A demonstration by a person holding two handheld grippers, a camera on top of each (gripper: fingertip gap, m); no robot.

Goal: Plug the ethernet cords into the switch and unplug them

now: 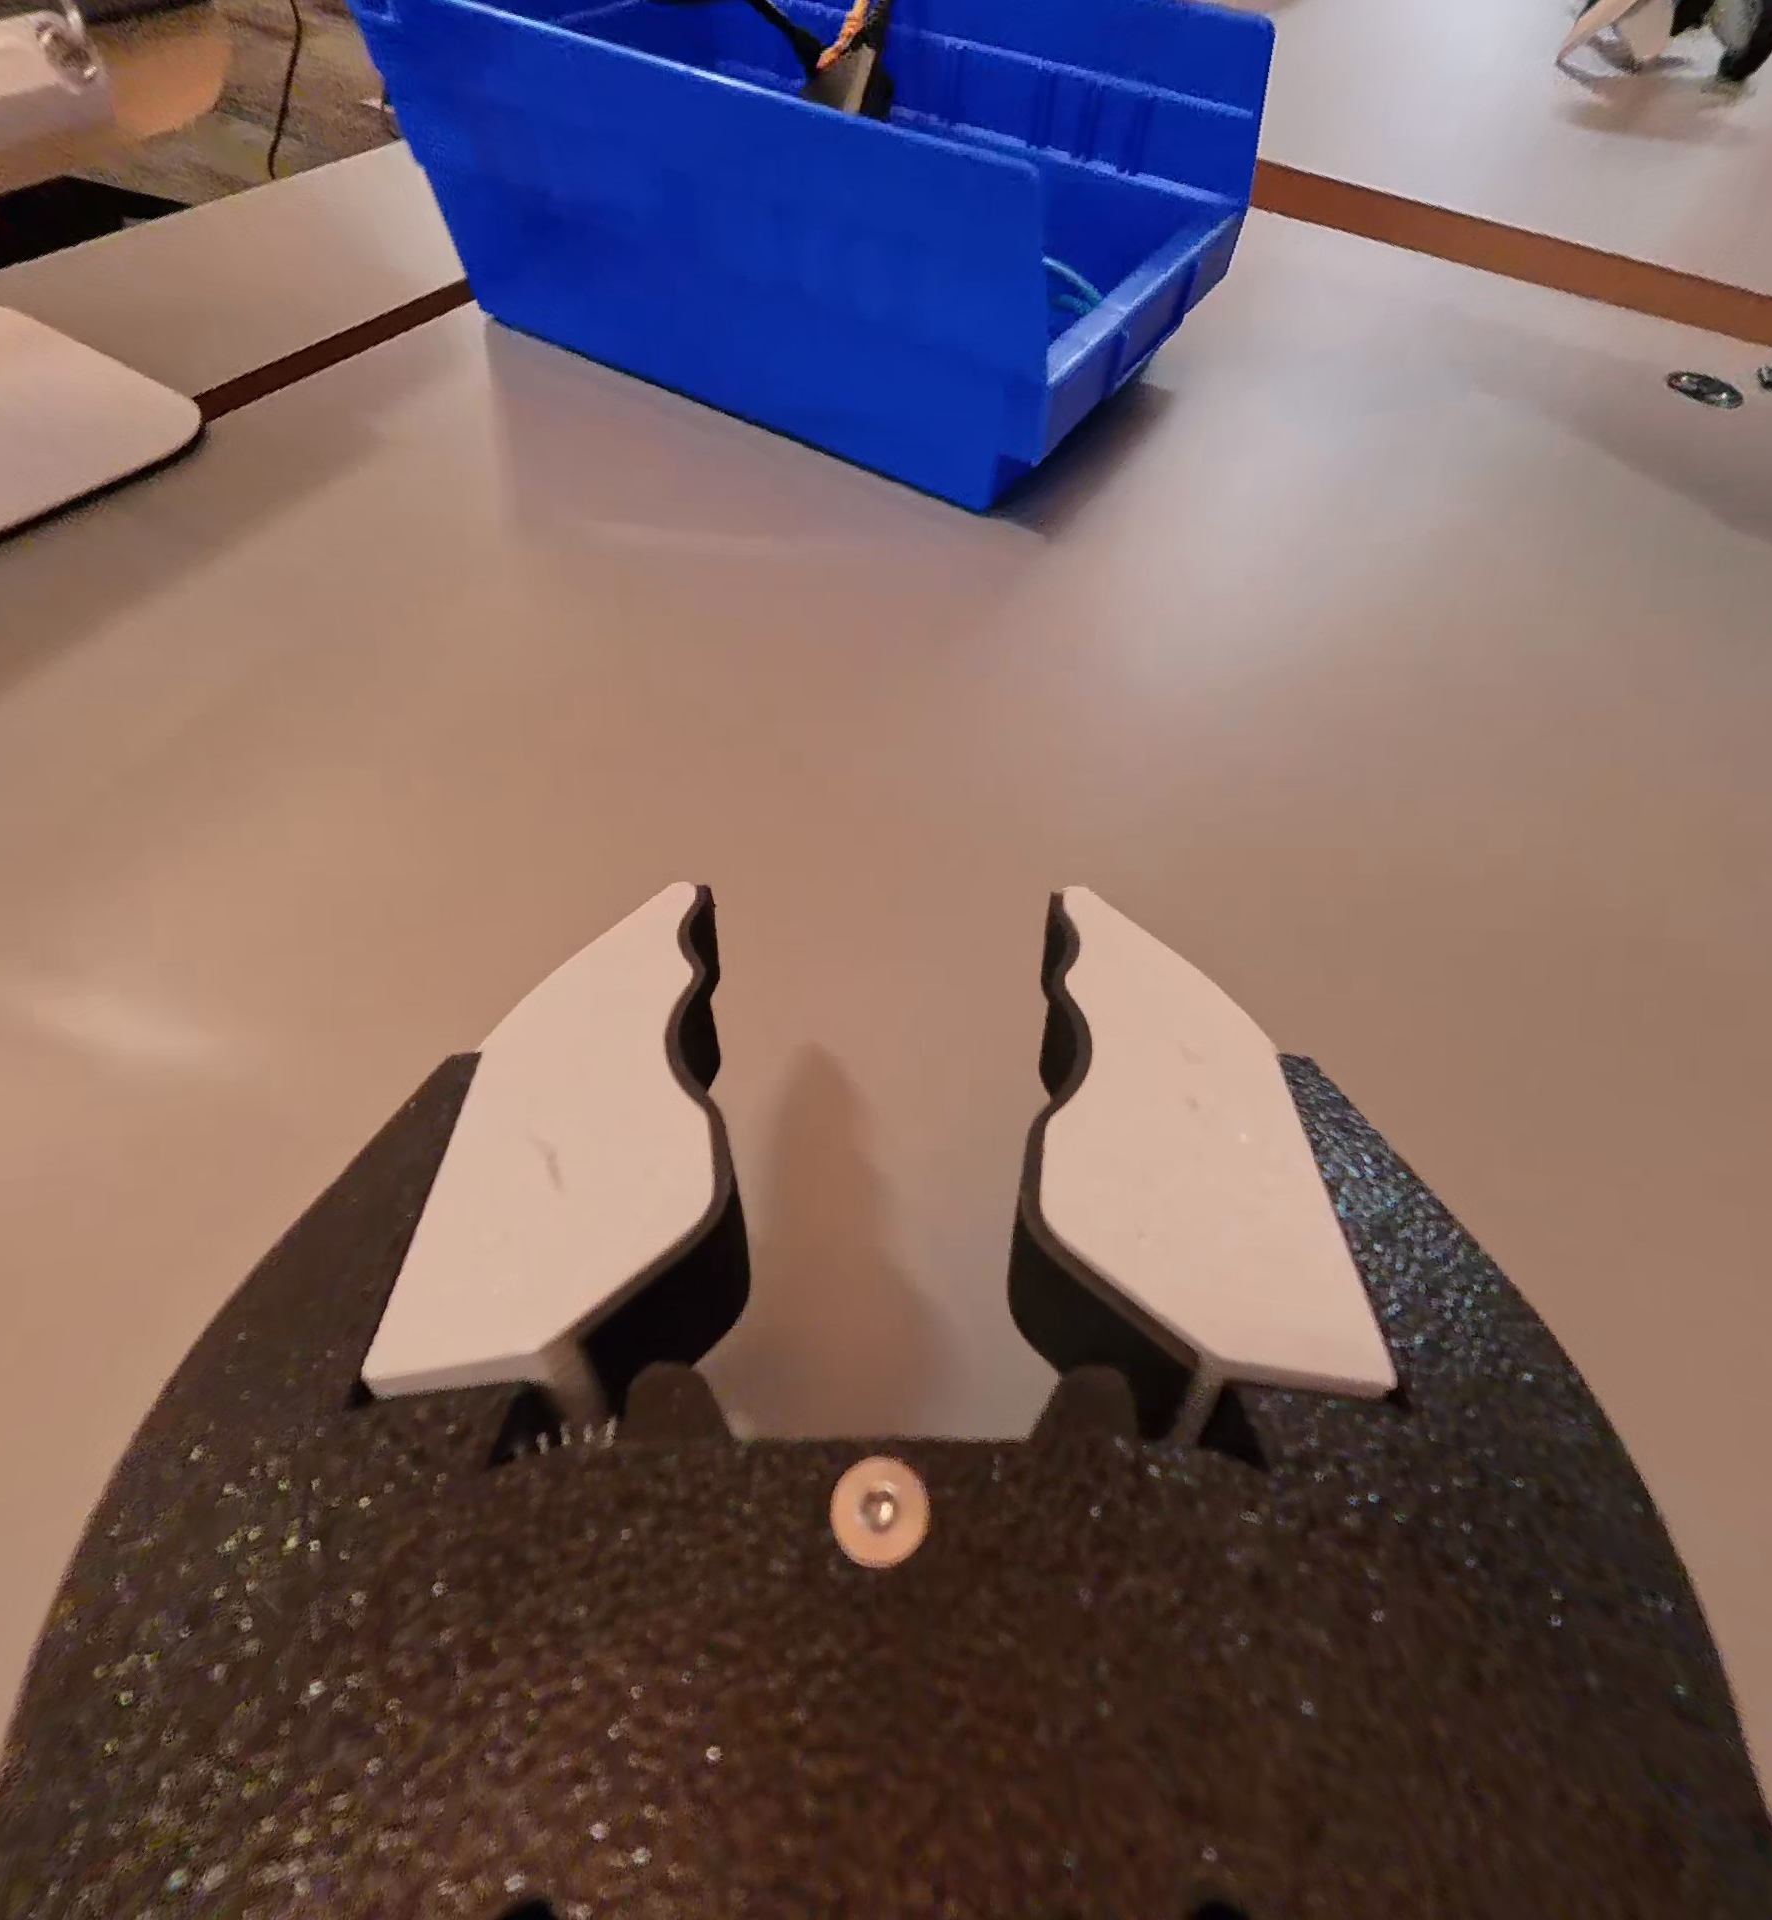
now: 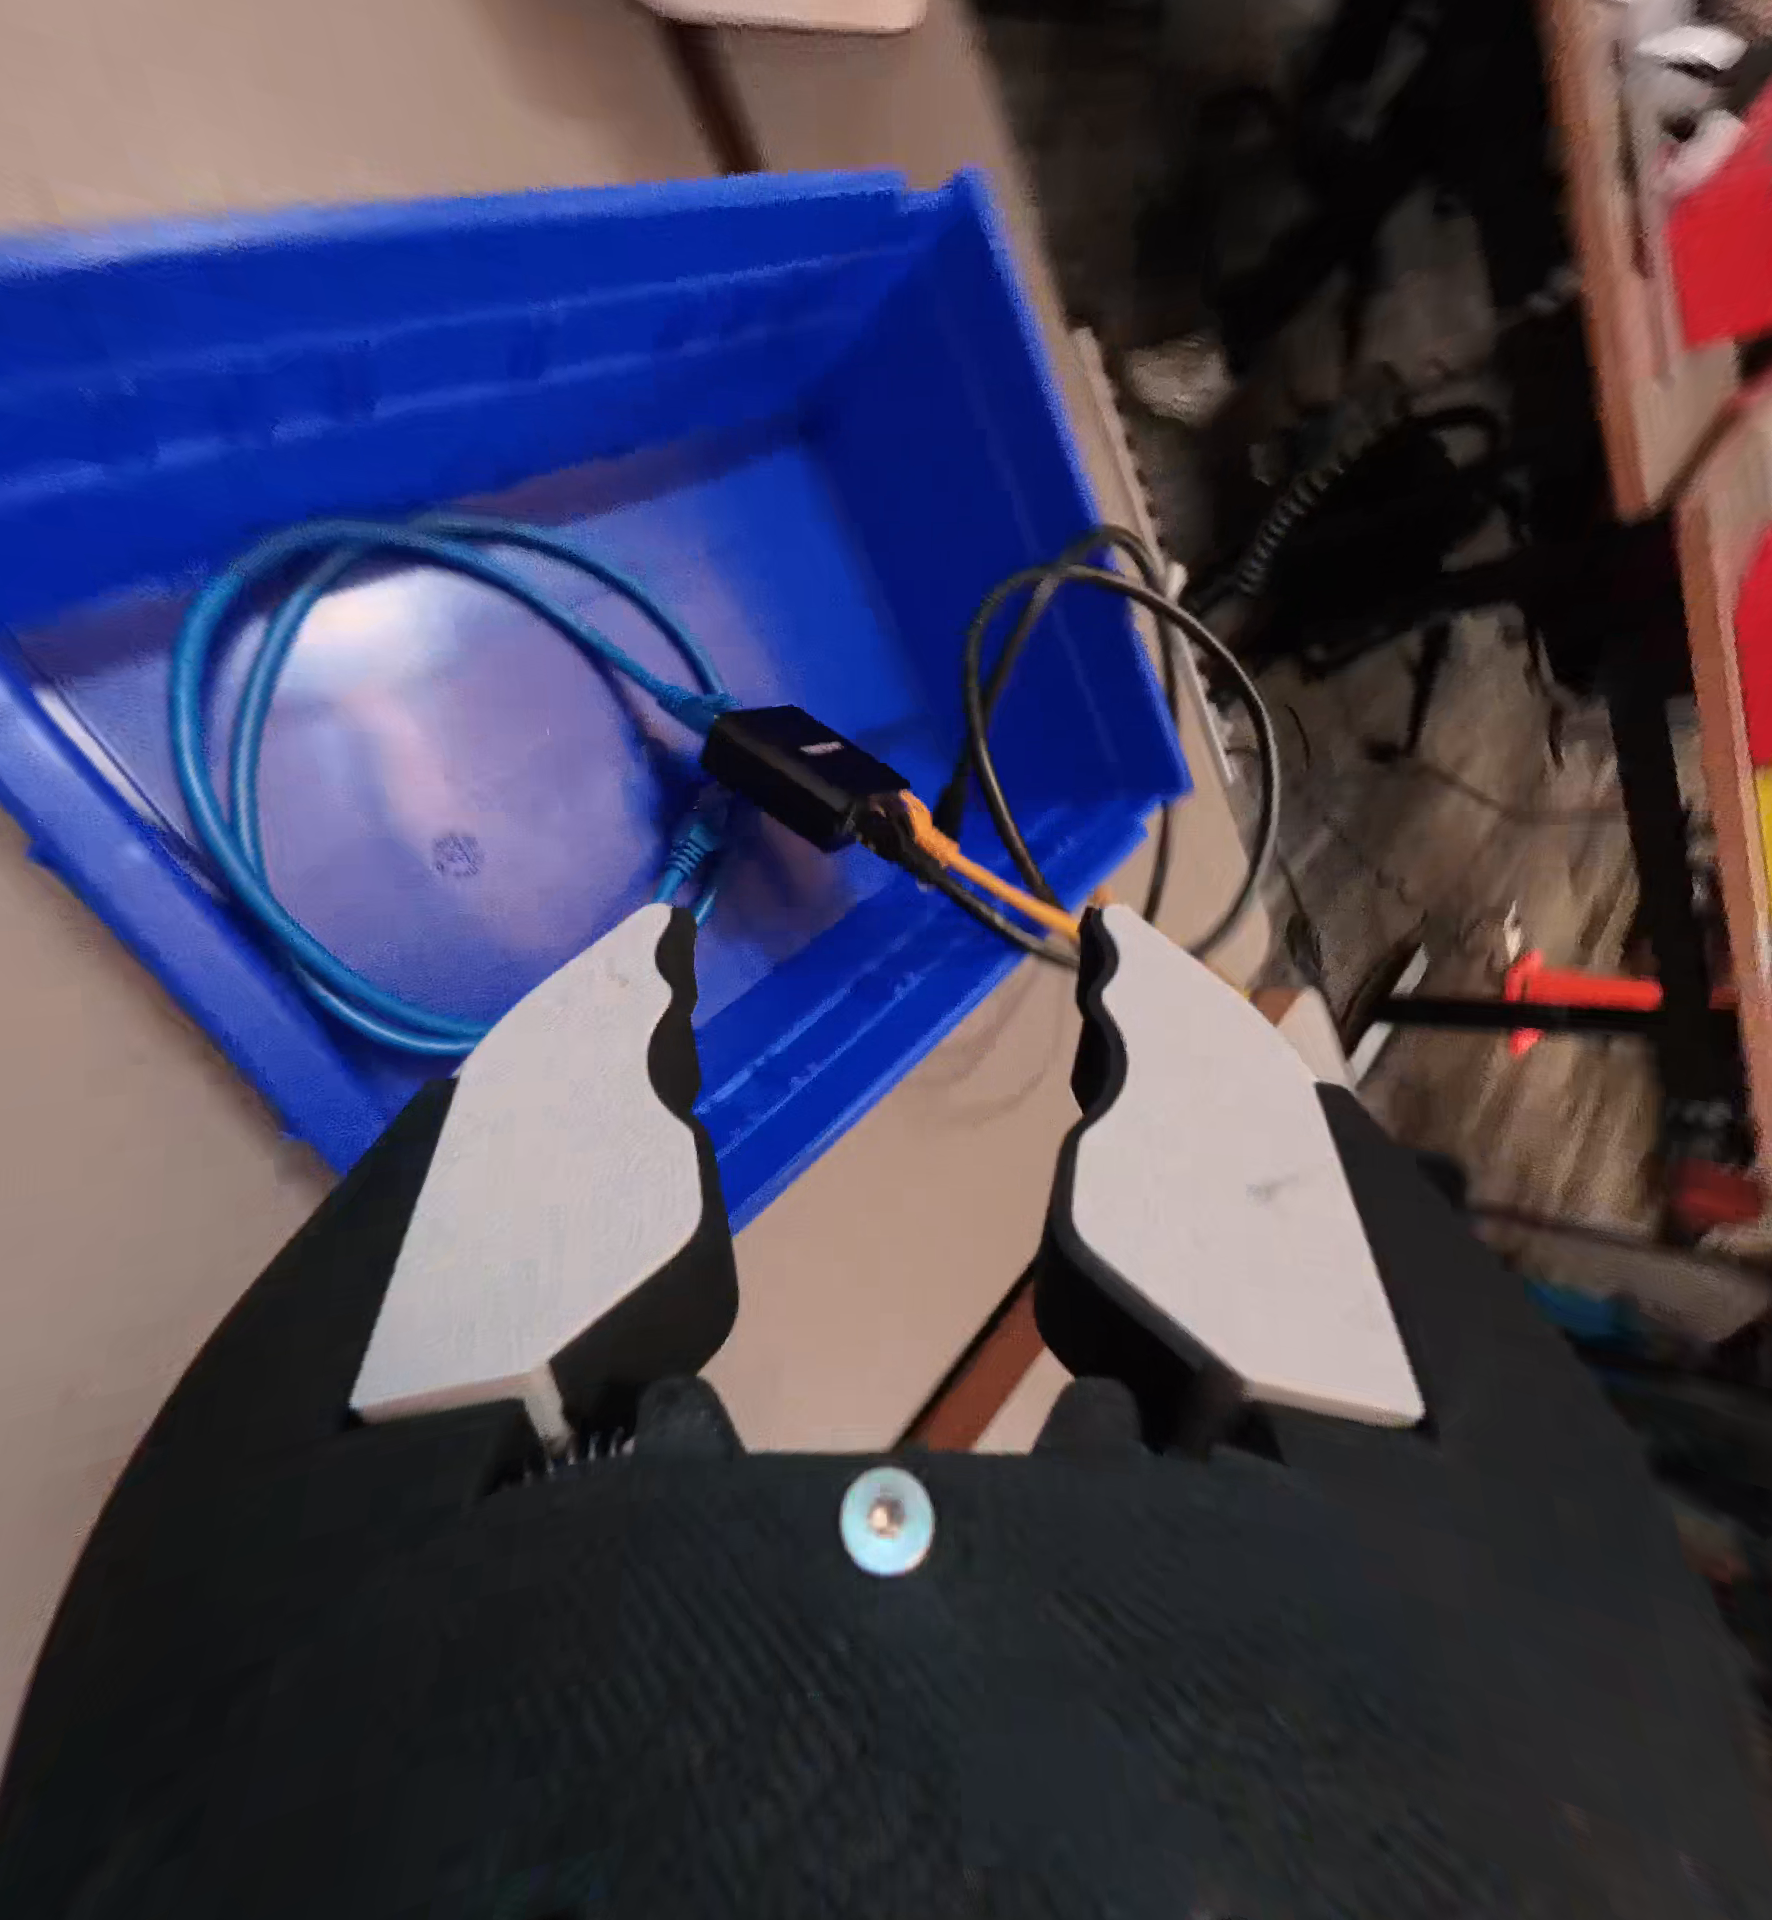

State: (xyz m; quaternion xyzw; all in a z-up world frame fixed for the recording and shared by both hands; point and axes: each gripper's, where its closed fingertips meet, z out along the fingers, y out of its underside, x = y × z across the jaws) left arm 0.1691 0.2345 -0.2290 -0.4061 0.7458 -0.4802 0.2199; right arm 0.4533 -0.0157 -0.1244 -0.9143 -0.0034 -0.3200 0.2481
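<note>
Take the blue bin (image 2: 508, 343) as your landmark. Your right gripper (image 2: 887, 920) hangs above its near wall, jaws spread wide and holding nothing. Inside the bin, towards its right end, sits the small black switch (image 2: 804, 769). An orange cord (image 2: 975, 868) and a black cord (image 2: 1121, 665) run from the switch's right-hand face out over the bin's rim. The blue cord (image 2: 269, 748) lies coiled on the bin floor to the left of the switch; one end reaches the switch's back, and the other plug (image 2: 695, 836) seems to lie loose just in front of it, though blur makes that hard to confirm.

Your left gripper (image 1: 882, 904) is well short of the bin, over the bare table (image 1: 965, 707), also wide open and empty.

The main risk is that the switch looks light and unanchored. Pull or push a plug with one gripper alone and the whole box may slide or lift, dragging the orange and black cords with it. The bin's walls also crowd your approach, so a wide jaw could catch the rim or snag the blue coil. A plug pinched without pressing its latch would probably resist and jerk free suddenly.
</note>
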